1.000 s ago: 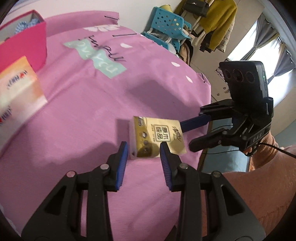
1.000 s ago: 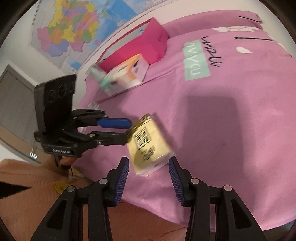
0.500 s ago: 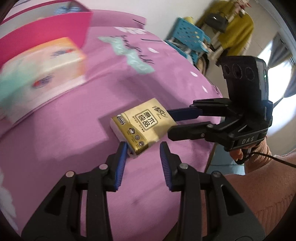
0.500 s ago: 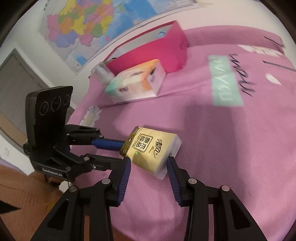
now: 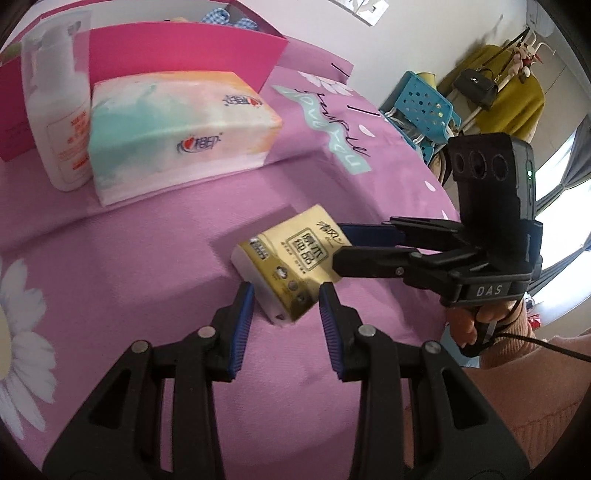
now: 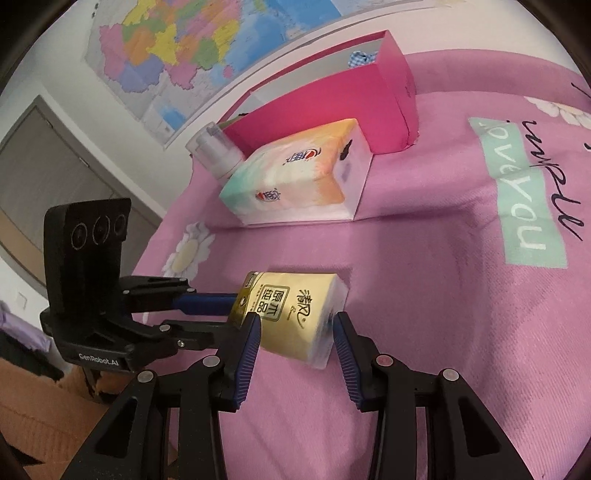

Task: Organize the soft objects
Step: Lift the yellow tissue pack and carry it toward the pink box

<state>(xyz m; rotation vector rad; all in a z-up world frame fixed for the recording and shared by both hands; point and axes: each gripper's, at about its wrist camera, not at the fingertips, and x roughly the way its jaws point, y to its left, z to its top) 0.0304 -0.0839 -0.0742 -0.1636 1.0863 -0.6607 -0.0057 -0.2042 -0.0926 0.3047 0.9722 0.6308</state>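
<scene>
At the far left of the left wrist view a white pump bottle [image 5: 55, 110] is seen, with red print on its label that is too blurred to be read. Behind it a pink box [image 5: 184, 51] stands open, and a piece of blue checked cloth [image 5: 225, 18] is seen inside it; the rest of its contents is hidden by the wall. Beside the bottle a large pastel tissue pack [image 5: 177, 129] lies on the pink bedsheet [image 5: 129, 258], with a small red and blue logo that cannot be made out.

In the middle a small gold tissue pack [image 5: 291, 262] with Chinese characters is found, tilted, between both grippers. The left gripper [image 5: 286, 314] is held wide open around its near corner, and contact with the fingers cannot be confirmed. From the right the right gripper [image 5: 340, 245] reaches to the far end of the pack; "DAS" is printed on its body. Its fingers lie close above and below the pack in this view. In the right wrist view the right gripper [image 6: 297, 339] is seen open, the pack [image 6: 291, 314] between its fingers, and whether it is touched cannot be told. "GenRobot.AI" is read on the left gripper [image 6: 225, 314] there. On the sheet the words "love you" [image 6: 528, 206] are printed. A wall map [image 6: 192, 44] is cut off at the top.
</scene>
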